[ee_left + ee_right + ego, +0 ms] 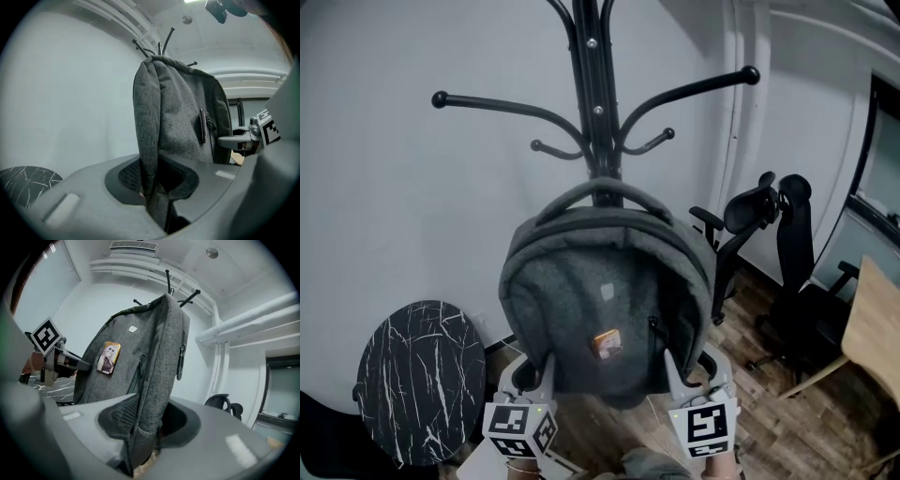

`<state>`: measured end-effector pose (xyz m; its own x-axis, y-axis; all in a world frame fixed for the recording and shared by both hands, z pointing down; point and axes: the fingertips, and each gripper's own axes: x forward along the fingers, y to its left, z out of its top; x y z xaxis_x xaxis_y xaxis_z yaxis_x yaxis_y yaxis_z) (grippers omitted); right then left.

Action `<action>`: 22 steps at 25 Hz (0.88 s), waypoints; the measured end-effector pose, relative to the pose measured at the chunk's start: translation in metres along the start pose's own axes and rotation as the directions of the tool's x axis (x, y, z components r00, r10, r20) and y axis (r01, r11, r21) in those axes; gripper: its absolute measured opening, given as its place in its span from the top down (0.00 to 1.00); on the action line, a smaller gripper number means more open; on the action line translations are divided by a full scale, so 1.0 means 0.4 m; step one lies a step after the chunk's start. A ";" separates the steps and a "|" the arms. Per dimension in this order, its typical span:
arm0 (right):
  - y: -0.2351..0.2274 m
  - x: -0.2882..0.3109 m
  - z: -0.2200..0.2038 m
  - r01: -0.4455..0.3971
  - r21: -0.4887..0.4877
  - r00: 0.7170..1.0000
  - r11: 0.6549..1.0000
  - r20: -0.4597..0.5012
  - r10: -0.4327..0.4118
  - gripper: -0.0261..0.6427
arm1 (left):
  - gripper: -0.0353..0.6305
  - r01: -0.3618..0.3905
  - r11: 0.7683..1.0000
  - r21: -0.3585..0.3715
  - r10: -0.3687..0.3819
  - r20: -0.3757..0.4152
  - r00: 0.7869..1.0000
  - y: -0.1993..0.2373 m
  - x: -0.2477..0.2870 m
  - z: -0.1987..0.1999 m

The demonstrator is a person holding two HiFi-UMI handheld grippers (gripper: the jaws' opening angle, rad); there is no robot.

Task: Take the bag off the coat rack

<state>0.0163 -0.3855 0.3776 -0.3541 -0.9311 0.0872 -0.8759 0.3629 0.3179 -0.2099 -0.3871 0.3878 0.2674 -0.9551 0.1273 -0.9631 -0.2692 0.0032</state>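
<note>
You have the grey bag (600, 300) caught from both sides near its bottom corners, and it hangs upright in front of the black coat rack (595, 94), between you and the pale wall (394, 206). Your left gripper (546, 375) bites the bag's left edge. In the left gripper view its jaws (157, 187) are pinched on a fold of the grey fabric (150, 140), with the cloth filling the gap between the pads. Your right gripper (670, 370) does the same on the right edge. In the right gripper view its jaws (145, 423) are clamped on the bag's thicker side panel (140, 357), so they stand a little wider than the left pair. The bag's top handle (600, 192) arches across the rack's pole just below the lower hooks; you cannot tell from these views whether it rests on a hook or hangs free. A small picture badge (606, 343) sits on the near face of the bag, low and near the middle. To the near left stands a round black marble-patterned table (417, 380). To the right, on the wooden floor (787, 422), stands a black office chair (787, 281), with the corner of a light wooden tabletop (874, 323) at the right edge.
</note>
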 end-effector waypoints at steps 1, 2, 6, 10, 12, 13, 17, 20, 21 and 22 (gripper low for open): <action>0.002 -0.008 0.002 0.003 0.001 1.000 1.000 0.002 -0.003 0.77 | 0.84 0.003 1.000 0.000 -0.003 0.003 1.000 -0.003 -0.007 0.001; 0.004 -0.016 0.004 0.006 0.001 1.000 1.000 0.002 -0.006 0.77 | 0.84 0.005 1.000 0.000 -0.005 0.005 1.000 -0.006 -0.015 0.003; 0.017 -0.047 0.009 0.014 -0.003 1.000 1.000 0.001 -0.014 0.77 | 0.84 0.012 1.000 -0.002 -0.012 0.010 1.000 -0.012 -0.047 0.002; 0.040 -0.079 0.011 0.022 -0.009 1.000 1.000 -0.007 -0.022 0.77 | 0.84 0.017 1.000 0.001 -0.017 0.014 1.000 -0.014 -0.087 -0.004; 0.050 -0.091 0.016 0.021 -0.009 1.000 1.000 -0.010 -0.021 0.77 | 0.84 0.018 1.000 0.002 -0.018 0.015 1.000 -0.013 -0.105 -0.005; 0.053 -0.094 0.018 0.020 -0.007 1.000 1.000 -0.012 -0.020 0.77 | 0.84 0.018 1.000 0.002 -0.018 0.015 1.000 -0.013 -0.111 -0.003; 0.053 -0.101 0.022 0.019 0.001 0.999 1.000 -0.031 -0.019 0.77 | 0.84 0.023 1.000 0.004 -0.023 0.004 1.000 -0.017 -0.123 0.003; 0.067 -0.125 0.023 0.025 0.007 0.999 1.000 -0.029 -0.025 0.77 | 0.84 0.032 0.999 0.010 -0.032 -0.004 0.999 -0.021 -0.151 -0.001; 0.075 -0.136 0.022 0.028 0.009 0.999 1.000 -0.028 -0.028 0.77 | 0.84 0.035 0.999 0.013 -0.035 -0.005 0.999 -0.022 -0.164 -0.004; 0.083 -0.145 0.021 0.030 0.011 0.999 0.999 -0.028 -0.030 0.77 | 0.84 0.037 0.999 0.016 -0.037 -0.005 0.999 -0.022 -0.175 -0.007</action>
<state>0.0052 -0.3190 0.3750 -0.3185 -0.9422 0.1041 -0.8897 0.3350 0.3103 -0.2204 -0.3173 0.3814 0.3026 -0.9439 0.1321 -0.9519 -0.3063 -0.0078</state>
